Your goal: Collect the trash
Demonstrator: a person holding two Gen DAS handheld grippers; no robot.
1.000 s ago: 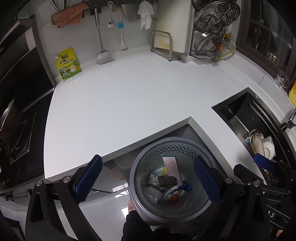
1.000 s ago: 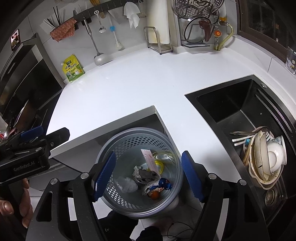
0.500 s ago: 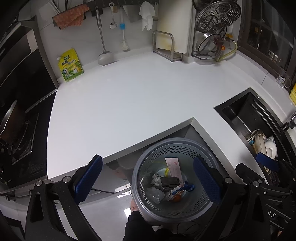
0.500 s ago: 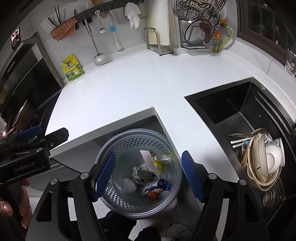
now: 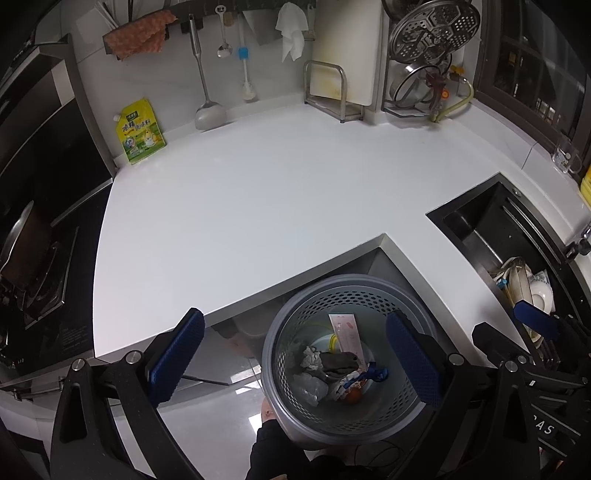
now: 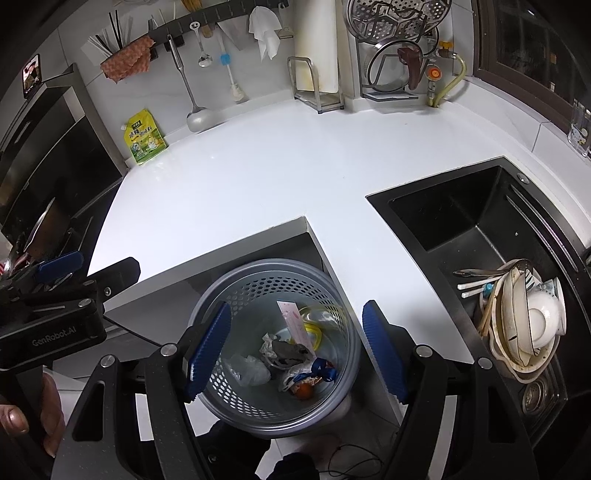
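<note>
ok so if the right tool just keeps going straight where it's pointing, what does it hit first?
Most likely the trash bin: the open right tool points down into its mouth, so it would meet the litter at the bottom, probably the crumpled paper. Depth is hard to judge.

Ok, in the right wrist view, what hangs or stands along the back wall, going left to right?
Orange cloth → ladle → small spoon → blue-handled brush → white cloth → cutting board → steamer rack.
</note>
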